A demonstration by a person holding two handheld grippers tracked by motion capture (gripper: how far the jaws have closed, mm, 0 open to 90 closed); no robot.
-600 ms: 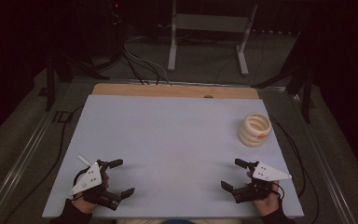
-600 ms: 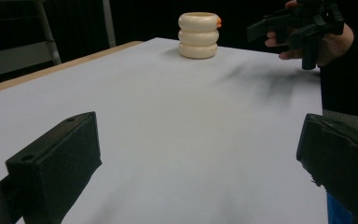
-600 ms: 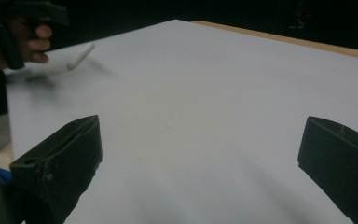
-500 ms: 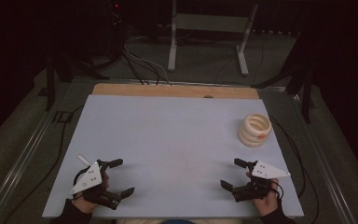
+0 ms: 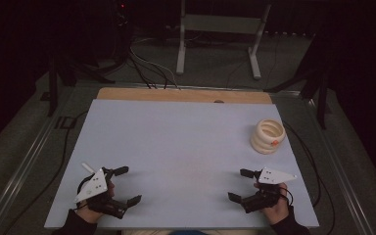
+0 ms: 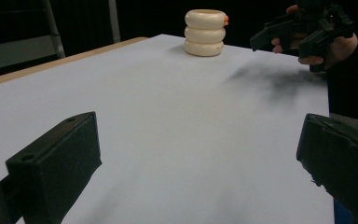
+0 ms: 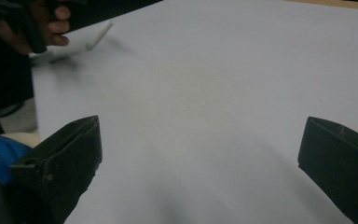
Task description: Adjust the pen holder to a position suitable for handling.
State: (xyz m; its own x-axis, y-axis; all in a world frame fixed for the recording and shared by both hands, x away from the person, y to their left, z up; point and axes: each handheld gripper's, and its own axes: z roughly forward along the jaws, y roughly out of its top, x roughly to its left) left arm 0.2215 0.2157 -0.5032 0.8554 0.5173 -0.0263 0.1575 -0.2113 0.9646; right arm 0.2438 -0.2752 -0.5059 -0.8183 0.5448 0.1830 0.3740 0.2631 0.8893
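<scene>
A cream stack of three rings [image 5: 268,136] with a small orange mark stands upright at the right side of the pale blue table top [image 5: 176,137]. In the left gripper view the ring stack [image 6: 205,32] is far ahead. My left gripper [image 5: 127,185] rests low near the front left edge, open, with nothing between its jaws [image 6: 198,154]. My right gripper [image 5: 239,184] sits near the front right edge, also open and empty [image 7: 198,149], well in front of the stack. The two grippers point toward each other.
A strip of bare wood [image 5: 186,95] runs along the table's far edge. Beyond it stand a metal frame [image 5: 220,34] and cables on the dark floor. Wide bare surface lies between the grippers and toward the far edge.
</scene>
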